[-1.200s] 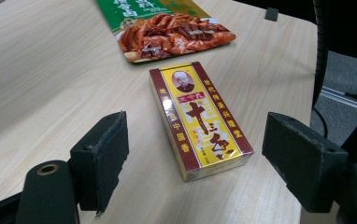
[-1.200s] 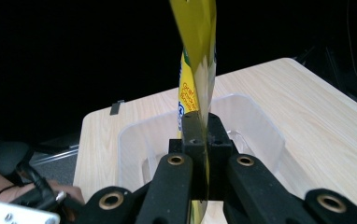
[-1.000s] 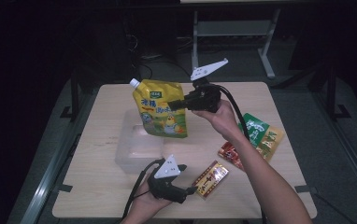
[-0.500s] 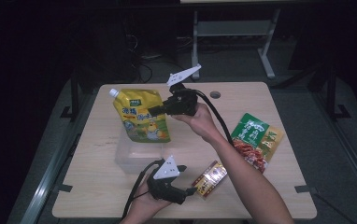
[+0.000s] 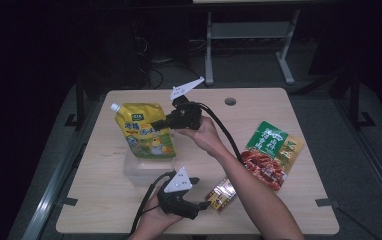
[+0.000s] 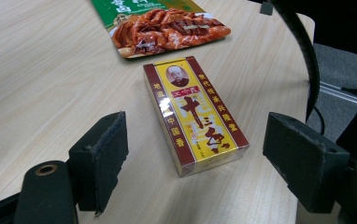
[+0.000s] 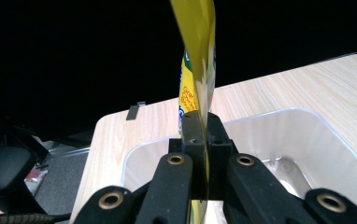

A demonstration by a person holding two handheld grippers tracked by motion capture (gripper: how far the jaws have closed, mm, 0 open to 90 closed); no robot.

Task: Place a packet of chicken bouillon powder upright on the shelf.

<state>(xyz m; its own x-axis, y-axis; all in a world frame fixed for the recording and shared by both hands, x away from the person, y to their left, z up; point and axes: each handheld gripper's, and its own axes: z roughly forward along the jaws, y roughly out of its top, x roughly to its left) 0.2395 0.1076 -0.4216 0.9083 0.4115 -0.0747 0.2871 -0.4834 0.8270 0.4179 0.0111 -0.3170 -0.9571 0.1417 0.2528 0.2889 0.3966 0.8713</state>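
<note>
right tool (image 5: 165, 121) raised, pinching yellow pouch (image 5: 145, 132)

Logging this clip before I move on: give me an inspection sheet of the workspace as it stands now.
Surface: light wood table with a round hole near the far edge.
Job's things: yellow spouted pouch held above a clear plastic bin; red and yellow box lying flat; green food packet lying flat.
Clutter: nothing seen.
Grippers: right tool shut on the pouch's edge; left tool open, the box lying ahead of its jaws.
Cables: black cable trails from the right tool along the forearm.
Surroundings: dark room, metal frame beyond the table.
</note>
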